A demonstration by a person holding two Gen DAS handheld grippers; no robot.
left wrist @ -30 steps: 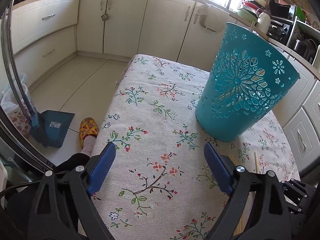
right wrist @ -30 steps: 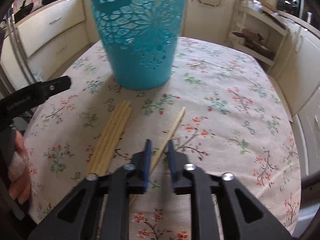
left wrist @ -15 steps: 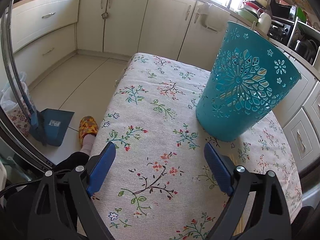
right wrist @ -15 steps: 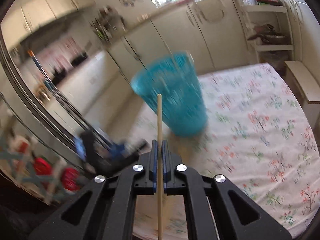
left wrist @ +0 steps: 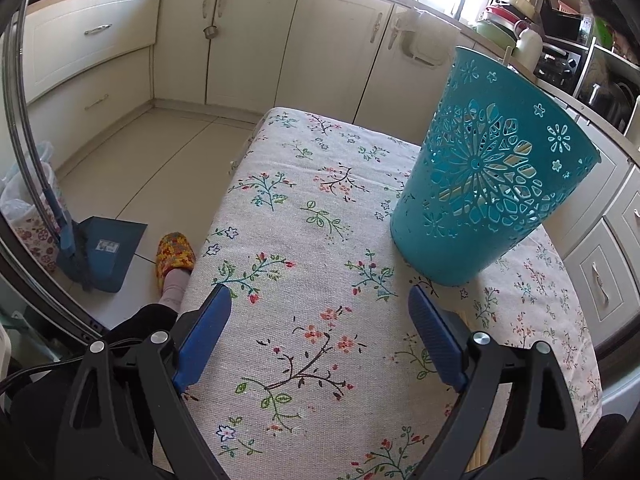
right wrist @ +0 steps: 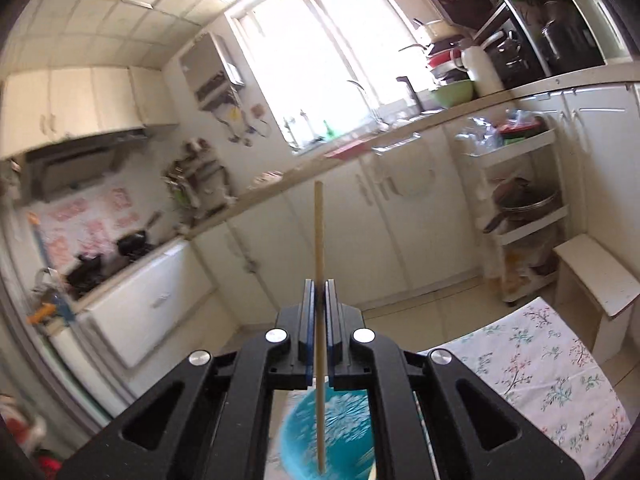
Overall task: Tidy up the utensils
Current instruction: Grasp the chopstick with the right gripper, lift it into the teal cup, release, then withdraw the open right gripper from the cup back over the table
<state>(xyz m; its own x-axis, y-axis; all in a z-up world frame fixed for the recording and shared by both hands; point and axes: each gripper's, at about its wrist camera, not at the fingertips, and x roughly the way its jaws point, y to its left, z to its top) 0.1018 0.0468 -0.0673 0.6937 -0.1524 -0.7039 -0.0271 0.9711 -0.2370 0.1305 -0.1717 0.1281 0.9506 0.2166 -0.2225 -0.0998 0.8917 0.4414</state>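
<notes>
My right gripper (right wrist: pixel 319 285) is shut on a wooden chopstick (right wrist: pixel 318 236), held upright high above the table. The stick's lower end hangs over the mouth of the teal basket (right wrist: pixel 328 436), seen blurred below the jaws. In the left wrist view the same teal perforated basket (left wrist: pixel 492 184) stands on the floral tablecloth (left wrist: pixel 304 240), with pale sticks showing through its holes. My left gripper (left wrist: pixel 320 320) hovers open over the cloth, nothing between its blue pads. A few wooden chopsticks (left wrist: pixel 464 316) peek out beside its right finger.
Cream kitchen cabinets (left wrist: pixel 256 44) run behind the table. A blue dustpan (left wrist: pixel 104 252) and a person's foot in a patterned slipper (left wrist: pixel 174 254) are on the floor at the left. A white stool (right wrist: pixel 596 276) stands by the table's far side.
My right gripper shut on one chopstick lying on the cloth, lifted it high and tipped up from looking at the table to looking across the kitchen. The left gripper stayed put.
</notes>
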